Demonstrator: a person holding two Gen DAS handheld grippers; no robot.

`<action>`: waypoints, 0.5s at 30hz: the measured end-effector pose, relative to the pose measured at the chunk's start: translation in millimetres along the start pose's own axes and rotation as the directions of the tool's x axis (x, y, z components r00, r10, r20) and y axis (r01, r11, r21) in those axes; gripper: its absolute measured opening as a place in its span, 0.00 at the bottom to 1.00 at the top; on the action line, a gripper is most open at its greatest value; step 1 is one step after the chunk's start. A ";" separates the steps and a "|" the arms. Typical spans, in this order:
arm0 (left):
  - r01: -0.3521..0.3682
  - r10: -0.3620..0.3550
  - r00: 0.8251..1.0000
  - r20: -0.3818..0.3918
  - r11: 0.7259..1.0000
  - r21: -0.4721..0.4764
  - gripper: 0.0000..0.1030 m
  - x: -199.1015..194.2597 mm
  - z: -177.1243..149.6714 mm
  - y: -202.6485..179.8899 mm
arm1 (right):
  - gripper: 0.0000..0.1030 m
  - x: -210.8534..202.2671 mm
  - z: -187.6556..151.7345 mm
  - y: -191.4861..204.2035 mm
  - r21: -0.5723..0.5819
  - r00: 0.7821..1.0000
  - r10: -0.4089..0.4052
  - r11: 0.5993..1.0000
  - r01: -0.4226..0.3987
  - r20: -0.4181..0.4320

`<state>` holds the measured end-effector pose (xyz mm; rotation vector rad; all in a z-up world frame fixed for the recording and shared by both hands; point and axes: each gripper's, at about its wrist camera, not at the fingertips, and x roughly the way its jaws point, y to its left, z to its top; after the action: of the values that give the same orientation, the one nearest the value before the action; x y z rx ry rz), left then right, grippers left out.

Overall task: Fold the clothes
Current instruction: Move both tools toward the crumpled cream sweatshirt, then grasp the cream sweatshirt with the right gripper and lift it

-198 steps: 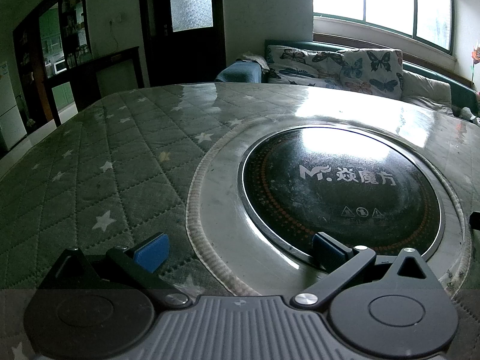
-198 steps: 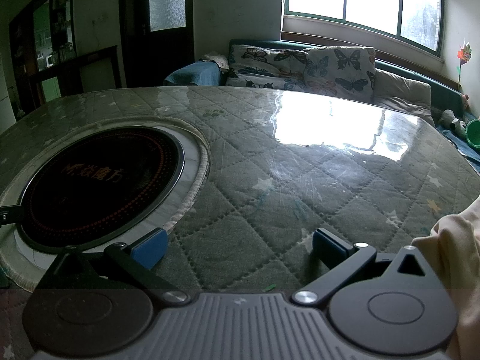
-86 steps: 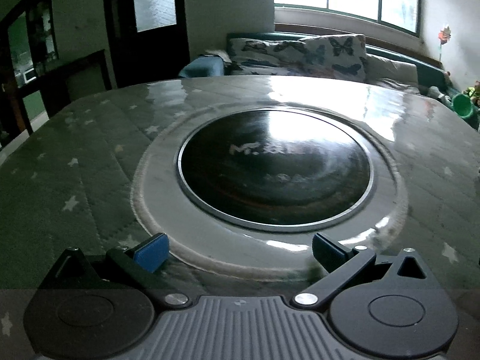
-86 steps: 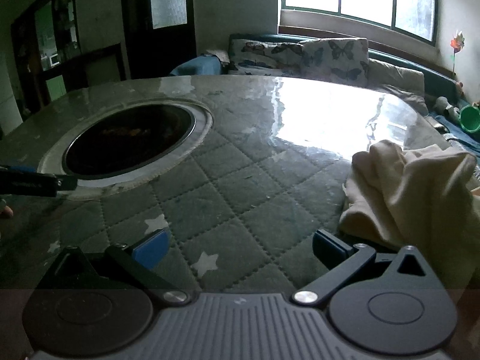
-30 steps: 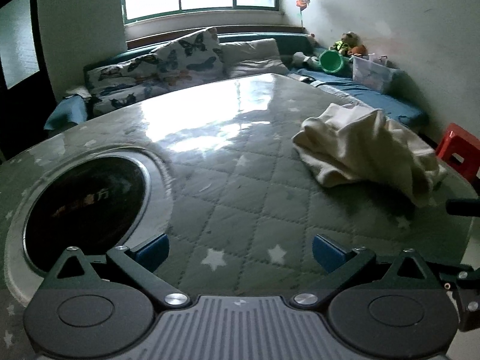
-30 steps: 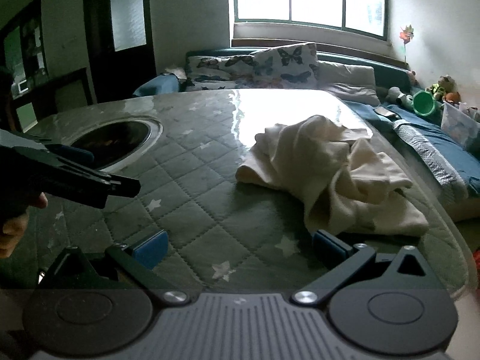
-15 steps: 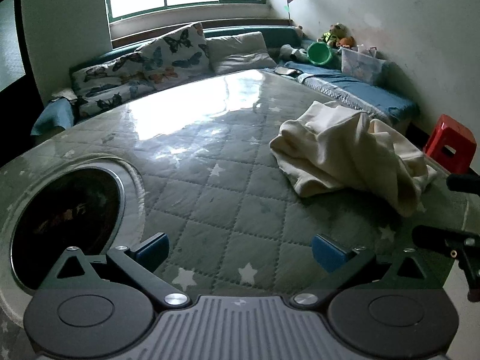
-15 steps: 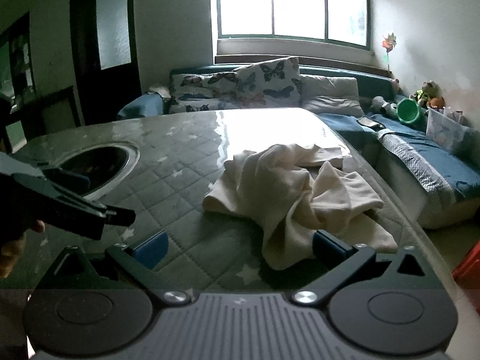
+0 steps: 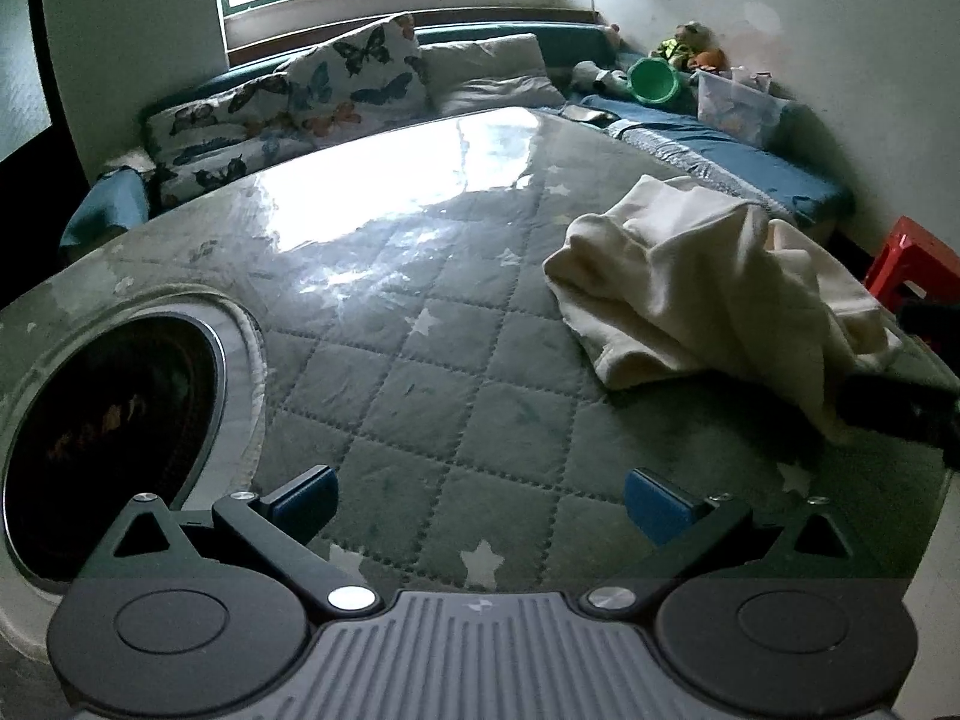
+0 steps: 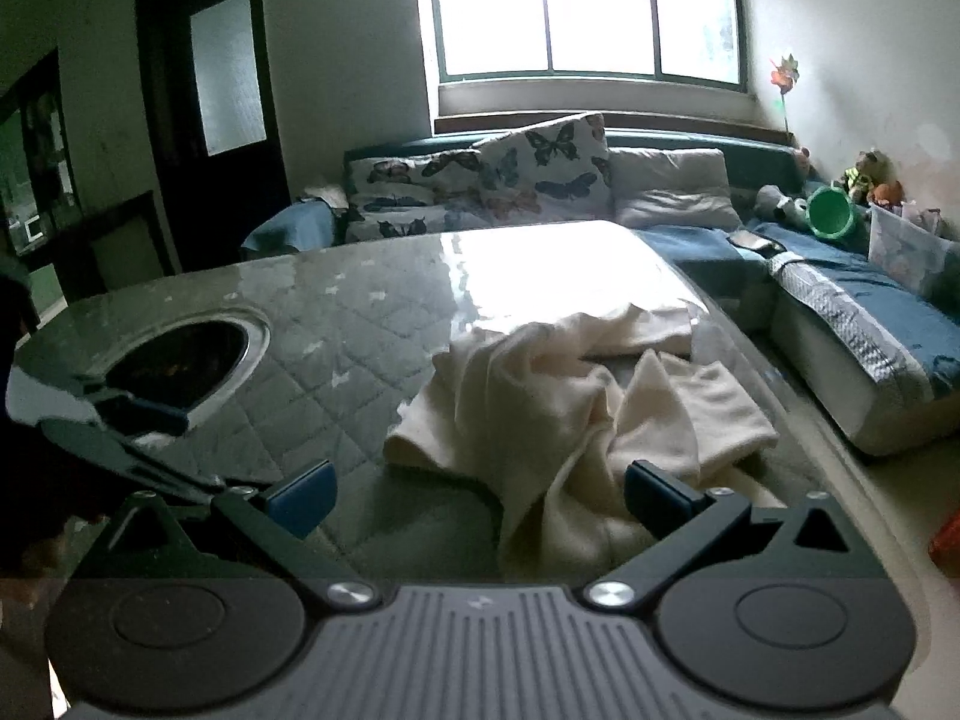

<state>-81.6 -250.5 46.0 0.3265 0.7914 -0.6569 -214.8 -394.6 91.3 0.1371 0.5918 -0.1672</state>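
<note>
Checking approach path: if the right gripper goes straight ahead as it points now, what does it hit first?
Most likely the crumpled cream garment: it lies right ahead of the open right gripper, its near folds reaching between the fingers. Whether the fingertips already touch the cloth is unclear.

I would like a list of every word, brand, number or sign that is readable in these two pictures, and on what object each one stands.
No text can be read with certainty.
Round black glass cooktop set in the quilted green table cover: faint reddish marks, too dim and distorted to read.
Same cooktop in the right wrist view: nothing legible.
Crumpled cream garment: no label visible.
Clear plastic storage box: contents blurred, no readable print.
</note>
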 end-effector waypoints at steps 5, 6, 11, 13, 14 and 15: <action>-0.015 0.014 1.000 -0.016 1.000 -0.022 1.00 5.5 1.1 4.4 | 0.99 12.3 15.9 1.1 -0.032 1.000 0.019 0.999 -0.018 0.021; -0.017 0.017 1.000 -0.018 0.999 -0.027 1.00 6.0 1.6 5.4 | 0.99 15.1 18.3 1.2 -0.036 0.999 0.021 0.999 -0.021 0.024; -0.025 0.024 0.999 -0.025 0.999 -0.048 1.00 9.7 4.2 9.6 | 0.98 30.2 28.0 -1.2 -0.041 0.999 0.037 0.999 -0.036 0.022; -0.030 0.028 0.999 -0.032 0.998 -0.053 1.00 12.5 4.7 10.4 | 0.97 36.6 30.5 -3.6 -0.035 0.999 0.044 0.998 -0.044 0.014; -0.032 0.030 0.999 -0.036 0.998 -0.055 1.00 14.0 4.9 10.7 | 0.96 39.8 31.8 -4.8 -0.032 0.999 0.048 0.998 -0.047 0.010; -0.035 0.032 0.999 -0.040 0.998 -0.058 1.00 15.3 5.3 11.3 | 0.96 43.0 33.1 -6.0 -0.030 0.999 0.051 0.998 -0.051 0.006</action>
<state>-63.4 -251.0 38.5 0.2999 0.8393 -0.5963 -162.9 -411.3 93.7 0.1230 0.5828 -0.1093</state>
